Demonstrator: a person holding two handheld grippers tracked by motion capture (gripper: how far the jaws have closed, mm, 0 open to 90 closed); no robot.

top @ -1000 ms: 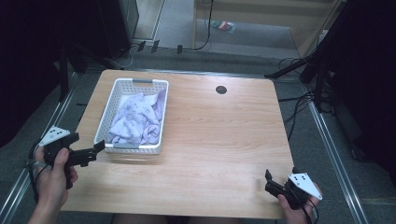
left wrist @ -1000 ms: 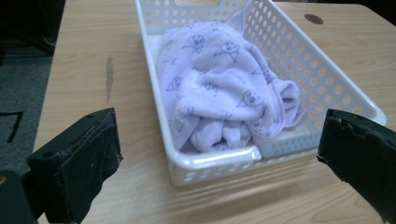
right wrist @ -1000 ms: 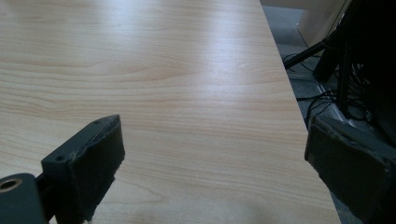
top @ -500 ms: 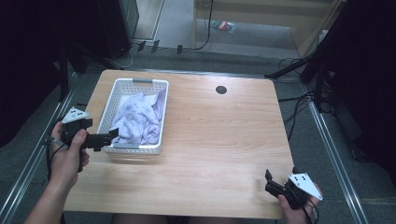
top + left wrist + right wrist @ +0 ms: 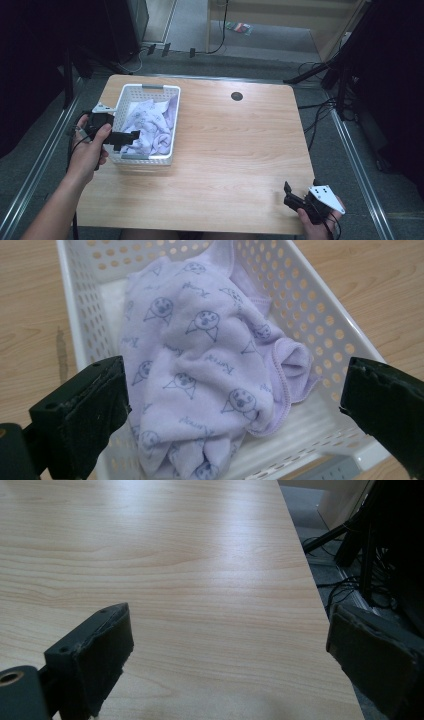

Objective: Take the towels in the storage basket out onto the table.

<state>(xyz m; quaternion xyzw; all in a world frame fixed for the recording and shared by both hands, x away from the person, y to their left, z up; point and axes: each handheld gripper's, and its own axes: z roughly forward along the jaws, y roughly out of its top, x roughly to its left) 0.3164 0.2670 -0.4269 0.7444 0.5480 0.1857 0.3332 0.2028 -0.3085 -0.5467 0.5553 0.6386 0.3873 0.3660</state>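
A white perforated basket point(image 5: 167, 96) stands on the left of the wooden table, holding a crumpled lilac cloth point(image 5: 150, 127) printed with small faces. My left gripper point(image 5: 131, 138) hovers over the basket's near left part, open, its jaws spread wide above the lilac cloth point(image 5: 200, 370) with nothing between them. The basket wall point(image 5: 310, 315) runs along the right of the left gripper view. My right gripper point(image 5: 290, 195) rests low at the table's near right corner, open and empty, over bare wood point(image 5: 190, 580).
A round dark cable hole point(image 5: 236, 96) sits in the table's far middle. The table's right edge point(image 5: 320, 610) drops to a floor with cables and dark stands. Metal rails run along both sides of the table.
My left gripper moved forward and right, from beside the basket's near left corner to over the cloth inside it. The right gripper stayed still.
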